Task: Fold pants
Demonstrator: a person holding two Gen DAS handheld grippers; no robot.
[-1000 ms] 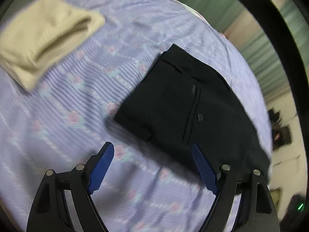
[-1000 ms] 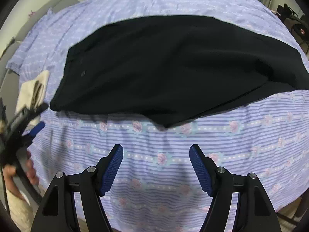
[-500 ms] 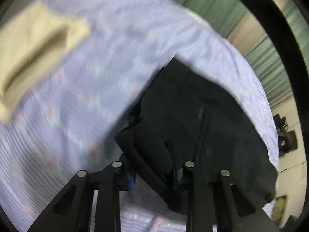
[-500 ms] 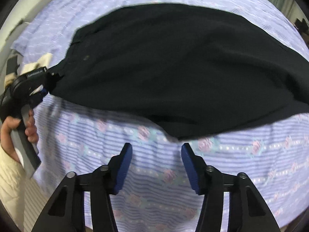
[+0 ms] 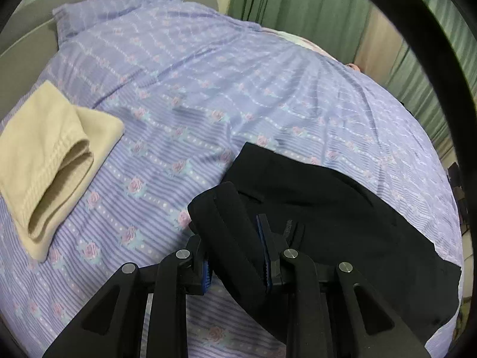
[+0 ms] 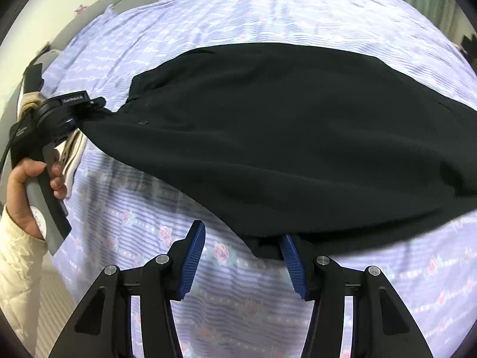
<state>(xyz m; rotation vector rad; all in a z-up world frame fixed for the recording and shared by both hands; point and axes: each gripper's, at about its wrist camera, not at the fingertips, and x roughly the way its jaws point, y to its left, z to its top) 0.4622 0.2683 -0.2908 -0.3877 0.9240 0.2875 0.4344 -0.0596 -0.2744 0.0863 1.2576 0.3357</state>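
Black pants (image 6: 283,125) lie folded lengthwise across a purple flowered bedsheet (image 6: 268,9). My left gripper (image 5: 235,253) is shut on the waistband corner of the pants (image 5: 328,214) and lifts it off the sheet; it also shows at the left of the right wrist view (image 6: 89,104), held by a hand. My right gripper (image 6: 243,256) is open, with its fingers astride the near edge of the pants at the crotch point. The black cloth reaches just between the blue pads (image 6: 193,256).
A folded cream garment (image 5: 50,155) lies on the bedsheet (image 5: 208,74) to the left of the pants. Green curtains (image 5: 298,3) hang beyond the far side of the bed. A grey headboard (image 5: 26,26) is at the far left.
My left gripper closed on the waistband corner and raised it. My right gripper moved forward to the near edge of the pants and its jaws are wider than half a second ago.
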